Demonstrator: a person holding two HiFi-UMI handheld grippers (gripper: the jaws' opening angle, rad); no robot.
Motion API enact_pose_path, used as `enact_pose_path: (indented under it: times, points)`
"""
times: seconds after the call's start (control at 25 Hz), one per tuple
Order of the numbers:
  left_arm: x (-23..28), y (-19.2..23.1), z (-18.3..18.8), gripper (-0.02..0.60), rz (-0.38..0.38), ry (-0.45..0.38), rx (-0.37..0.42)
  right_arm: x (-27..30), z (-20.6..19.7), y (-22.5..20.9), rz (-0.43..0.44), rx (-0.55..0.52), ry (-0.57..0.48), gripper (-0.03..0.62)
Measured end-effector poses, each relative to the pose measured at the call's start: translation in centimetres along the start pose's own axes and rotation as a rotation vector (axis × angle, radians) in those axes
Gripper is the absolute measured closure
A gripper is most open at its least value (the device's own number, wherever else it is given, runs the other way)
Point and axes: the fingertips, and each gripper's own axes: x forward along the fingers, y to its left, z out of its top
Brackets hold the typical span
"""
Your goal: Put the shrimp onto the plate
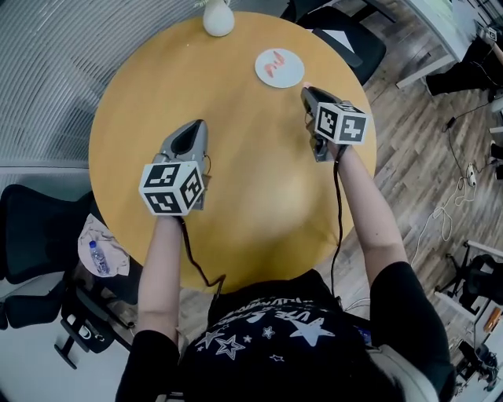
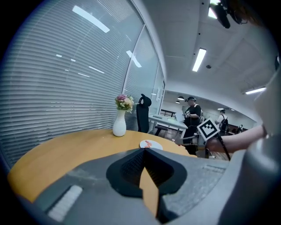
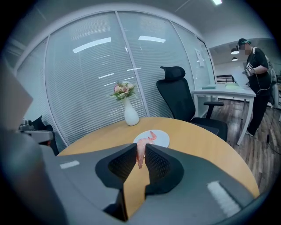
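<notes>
A white plate (image 1: 291, 74) lies at the far right of the round wooden table (image 1: 236, 180), with one pink shrimp (image 1: 274, 63) on it. My right gripper (image 1: 306, 89) hovers just near of the plate's right edge, shut on a second pink shrimp (image 3: 141, 152) that hangs between the jaw tips. In the right gripper view the plate (image 3: 160, 139) lies straight ahead beyond the jaws. My left gripper (image 1: 196, 126) is over the table's middle left, shut with nothing in it; its view shows the plate (image 2: 154, 145) far ahead.
A white vase (image 1: 218, 17) with flowers stands at the table's far edge, left of the plate. A black office chair (image 1: 346, 39) sits behind the table. Another chair and a bag with a bottle (image 1: 98, 255) are at the left on the floor. A person (image 3: 258, 83) stands far off.
</notes>
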Motion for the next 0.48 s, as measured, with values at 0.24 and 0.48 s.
enact_pose_path:
  times: [0.24, 0.48]
  points:
    - [2.9, 0.6, -1.0, 0.58, 0.01, 0.035, -0.009, 3.7, -0.1, -1.9, -0.004, 0.001, 0.027, 0.53]
    - [5.1, 1.3, -2.5, 0.58, 0.015, 0.06, -0.022, 7.1, -0.2, -3.2, -0.02, -0.042, 0.052, 0.53]
